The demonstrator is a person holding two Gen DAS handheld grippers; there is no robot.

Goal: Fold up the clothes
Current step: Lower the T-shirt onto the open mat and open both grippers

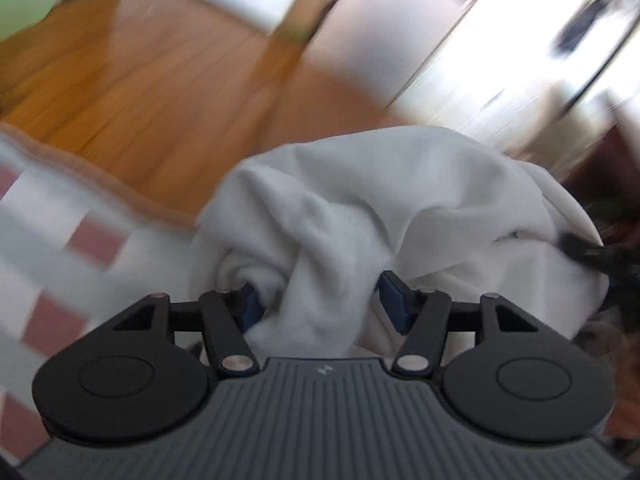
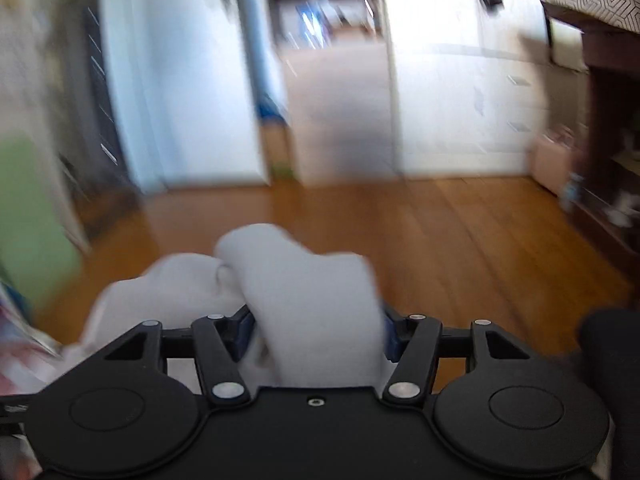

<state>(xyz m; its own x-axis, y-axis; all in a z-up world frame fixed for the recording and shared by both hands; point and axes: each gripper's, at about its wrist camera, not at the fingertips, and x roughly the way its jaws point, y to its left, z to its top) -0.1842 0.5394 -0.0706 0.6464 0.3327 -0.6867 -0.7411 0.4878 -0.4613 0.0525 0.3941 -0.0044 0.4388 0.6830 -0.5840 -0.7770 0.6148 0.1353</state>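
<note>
A crumpled white garment [image 1: 360,200] bulges in front of my left gripper [image 1: 322,302]. A twisted fold of it hangs between the blue pads [image 1: 394,300], whose inner faces show, so the jaws stand open around it. At the garment's right edge a dark object [image 1: 580,254] touches the cloth; I cannot tell what it is. In the right wrist view a broad band of the same white cloth [image 2: 296,276] rises between the fingers of my right gripper [image 2: 316,332]. It fills the gap without looking pinched. Both views are motion-blurred.
A pink-and-white chequered blanket [image 1: 60,240] with a beige edge lies at the left. Beyond it is a wooden floor [image 2: 440,232]. White cupboards [image 2: 460,100] stand at the back, a dark shelf unit [image 2: 608,140] at the right, and a green surface [image 2: 28,208] at the left.
</note>
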